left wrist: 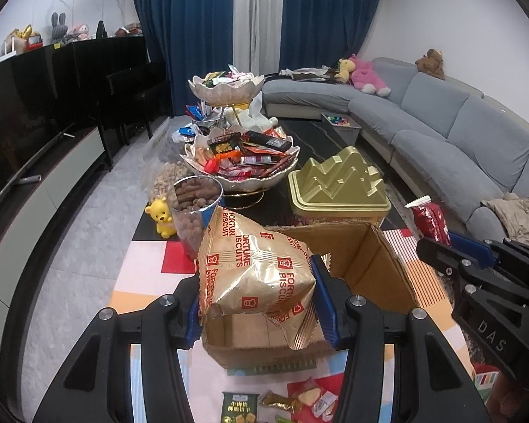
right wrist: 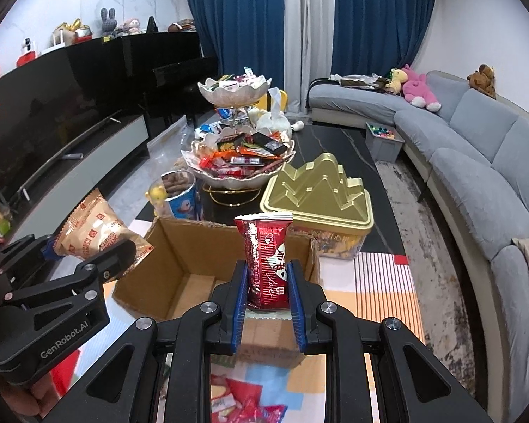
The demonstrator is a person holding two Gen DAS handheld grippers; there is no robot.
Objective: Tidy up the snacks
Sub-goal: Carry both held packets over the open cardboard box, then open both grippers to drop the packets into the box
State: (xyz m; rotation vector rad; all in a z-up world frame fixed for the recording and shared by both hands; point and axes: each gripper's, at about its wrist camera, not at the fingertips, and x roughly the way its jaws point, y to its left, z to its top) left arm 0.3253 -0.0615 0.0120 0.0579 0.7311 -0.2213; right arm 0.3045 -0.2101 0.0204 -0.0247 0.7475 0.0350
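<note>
Black gripper arms fill the bottom of both views. Beyond them, an open cardboard box [left wrist: 366,264] is seen on a colourful checked mat [left wrist: 148,275], and appears empty where its inside shows. Behind it stand a gold tin [left wrist: 338,187], a two-tier snack bowl [left wrist: 239,162] piled with wrappers, and a clear cup of brown snacks [left wrist: 197,204].

The left gripper [left wrist: 257,303] is clenched around a gold biscuit packet [left wrist: 257,268], which is held up at the box's near left corner. The right gripper [right wrist: 267,294] is clamped on a slim red snack packet [right wrist: 268,257], held upright over the box's near edge.

The step in hand is judged to be the loading of both packets into the box. For the next move, each packet would need to be carried over the opening, lowered, and released.

Only in the left view is the biscuit packet's lettering readable, and loose small snacks [left wrist: 299,398] are seen on the mat below. Only in the right view is the box floor shown, along with the biscuit packet hanging just outside the left wall.
</note>
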